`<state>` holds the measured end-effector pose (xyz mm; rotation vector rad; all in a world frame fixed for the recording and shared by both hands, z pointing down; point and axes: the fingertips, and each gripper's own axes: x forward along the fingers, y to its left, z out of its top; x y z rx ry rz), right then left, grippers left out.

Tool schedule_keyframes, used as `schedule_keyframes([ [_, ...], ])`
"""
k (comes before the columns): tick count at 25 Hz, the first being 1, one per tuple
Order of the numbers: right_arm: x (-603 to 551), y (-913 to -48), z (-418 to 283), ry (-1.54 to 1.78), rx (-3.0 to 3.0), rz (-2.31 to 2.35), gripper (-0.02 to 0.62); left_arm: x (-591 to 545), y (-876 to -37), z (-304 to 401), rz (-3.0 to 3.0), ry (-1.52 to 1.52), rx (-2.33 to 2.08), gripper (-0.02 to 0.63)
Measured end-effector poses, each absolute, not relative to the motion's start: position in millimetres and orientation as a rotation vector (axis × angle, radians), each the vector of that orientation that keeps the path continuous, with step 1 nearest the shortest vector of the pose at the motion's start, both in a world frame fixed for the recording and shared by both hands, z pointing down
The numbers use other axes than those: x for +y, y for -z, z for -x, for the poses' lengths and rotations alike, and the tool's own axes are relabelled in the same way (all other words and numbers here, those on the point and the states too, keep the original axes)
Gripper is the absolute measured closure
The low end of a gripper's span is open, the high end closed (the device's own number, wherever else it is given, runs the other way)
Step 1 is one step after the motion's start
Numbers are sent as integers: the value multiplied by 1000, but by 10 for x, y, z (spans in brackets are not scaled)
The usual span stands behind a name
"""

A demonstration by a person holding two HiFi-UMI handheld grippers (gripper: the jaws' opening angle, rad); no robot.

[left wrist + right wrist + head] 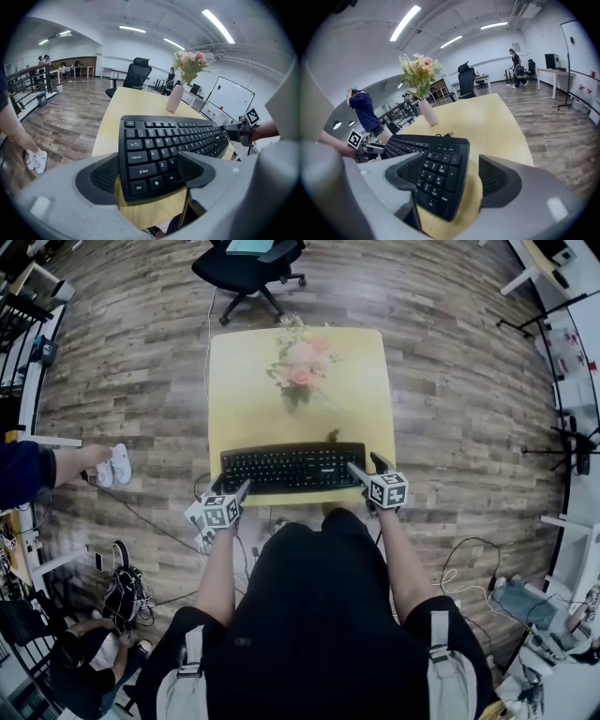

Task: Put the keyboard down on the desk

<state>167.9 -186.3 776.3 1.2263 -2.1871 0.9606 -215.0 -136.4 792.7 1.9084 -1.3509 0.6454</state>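
Observation:
A black keyboard [292, 468] lies flat along the near edge of the yellow desk [356, 381]. My left gripper [239, 491] is at its left end and my right gripper [367, 467] at its right end. In the left gripper view the jaws of the left gripper [147, 171] stand wide apart around the keyboard [173, 140] corner, one pad [194, 168] over the keys. In the right gripper view the right gripper [447, 176] is open too: one jaw overlaps the keyboard [436, 173], and bare desk shows before the other.
A white vase of pink flowers [300, 367] stands at the middle of the desk behind the keyboard. A black office chair [248, 268] is beyond the far edge. A person [37, 470] stands at the left. Cables [469, 559] lie on the wooden floor.

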Motion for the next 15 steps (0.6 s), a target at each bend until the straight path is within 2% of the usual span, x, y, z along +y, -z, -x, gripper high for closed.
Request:
schedule_keyframes([
  [10, -1575, -7631, -1655, -871, -2222, -1203, 233, -1293, -7737, 2192, -1937, -558, -1402, 218],
  [12, -1521, -7569, -1651, -863, -2243, -1195, 281, -1277, -7674, 2151, -1966, -551, -1395, 221],
  [14, -1462, -7504, -1644, -841, -2266, -1182, 382, -1254, -7616, 2100, -2002, -551, -1386, 227],
  [15, -1426, -7475, -1642, -823, -2274, -1177, 420, -1234, -7588, 2077, -2019, -555, -1382, 251],
])
